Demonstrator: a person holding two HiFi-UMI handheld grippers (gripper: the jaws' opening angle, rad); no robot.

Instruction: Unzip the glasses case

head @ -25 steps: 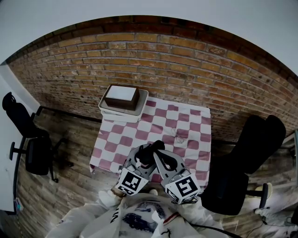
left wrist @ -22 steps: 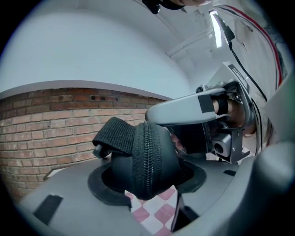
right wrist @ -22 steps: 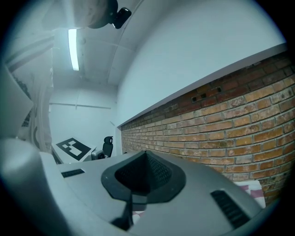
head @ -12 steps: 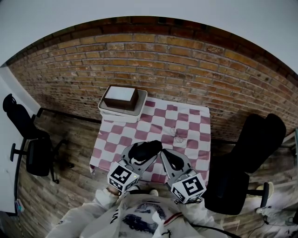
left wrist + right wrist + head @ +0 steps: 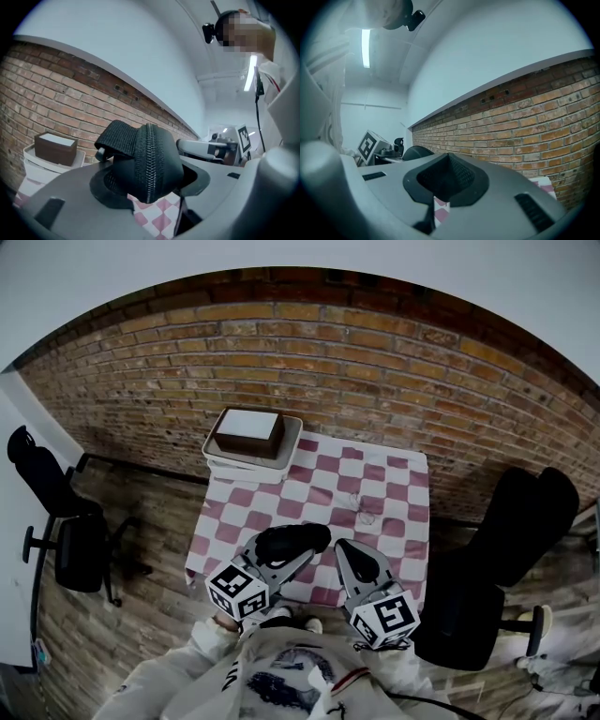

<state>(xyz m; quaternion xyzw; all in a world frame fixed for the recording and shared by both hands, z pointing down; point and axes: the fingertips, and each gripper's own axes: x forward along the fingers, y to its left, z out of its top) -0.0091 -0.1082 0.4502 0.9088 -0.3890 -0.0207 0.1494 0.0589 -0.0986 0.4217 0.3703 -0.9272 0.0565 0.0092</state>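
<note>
Head view: case [image 5: 294, 540] is held above the near edge of the bench [image 5: 375, 486] by the left gripper [image 5: 284, 559]. Right gripper [image 5: 344, 547] is seen over that same near edge, further toward the bench's right side, with a gap left to the case. A tray [image 5: 221, 463] carrying a brown box [image 5: 247, 432] is parked at the bench's far left corner.

Left gripper view: fingers [image 5: 110, 190] are clamped on one end of the case, with the bench's checked cloth seen below. The zip [image 5: 148, 161] is shown running top to bottom down the middle of that end, teeth meshed where visible. A webbing loop [image 5: 117, 136] is folded over the top left.

Right gripper view: fingers [image 5: 447, 178] are clenched together, nothing caught between them.
</note>
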